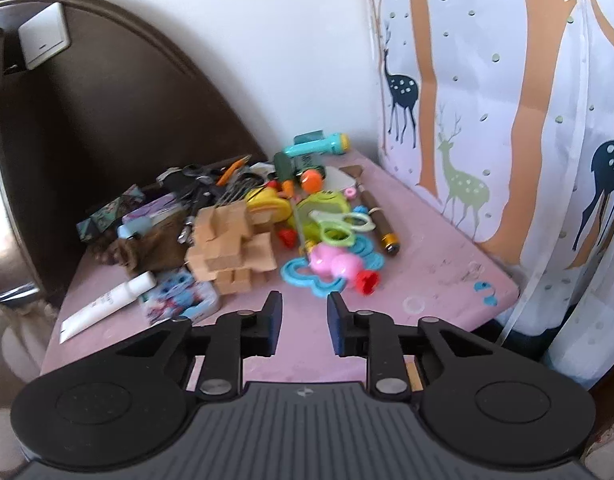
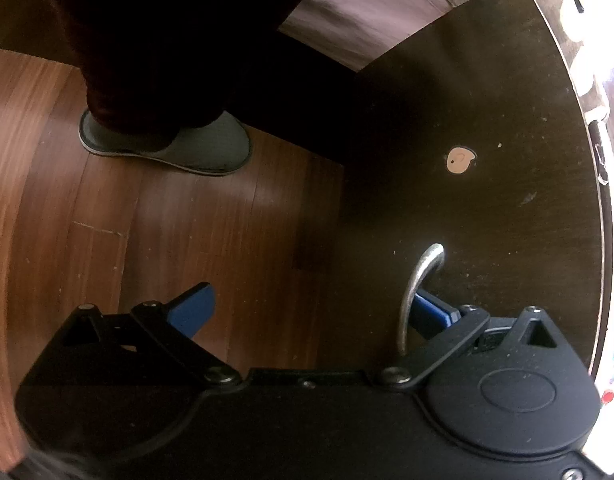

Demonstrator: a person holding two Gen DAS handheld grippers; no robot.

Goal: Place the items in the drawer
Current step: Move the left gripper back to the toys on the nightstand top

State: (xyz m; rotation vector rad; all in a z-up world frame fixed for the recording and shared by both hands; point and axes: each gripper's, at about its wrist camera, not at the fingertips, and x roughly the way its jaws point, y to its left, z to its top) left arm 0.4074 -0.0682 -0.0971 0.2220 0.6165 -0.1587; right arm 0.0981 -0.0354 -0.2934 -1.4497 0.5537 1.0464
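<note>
In the left wrist view a heap of small items lies on a pink tabletop (image 1: 427, 240): wooden blocks (image 1: 231, 244), green scissors (image 1: 339, 226), a pink toy (image 1: 333, 264), a white tube (image 1: 107, 306), a picture tin (image 1: 179, 298), a teal toy torch (image 1: 319, 144). My left gripper (image 1: 305, 322) is open and empty just short of the heap. In the right wrist view my right gripper (image 2: 311, 308) is open beside the dark drawer front (image 2: 487, 140). Its right finger (image 2: 431, 312) sits behind the curved metal handle (image 2: 417, 292); its left finger (image 2: 193, 308) is over the floor.
A dark curved headboard (image 1: 107, 120) stands left of the table, a deer-print curtain (image 1: 507, 120) to its right. In the right wrist view a person's leg and grey slipper (image 2: 167, 144) stand on the wooden floor (image 2: 127, 240) by the drawer.
</note>
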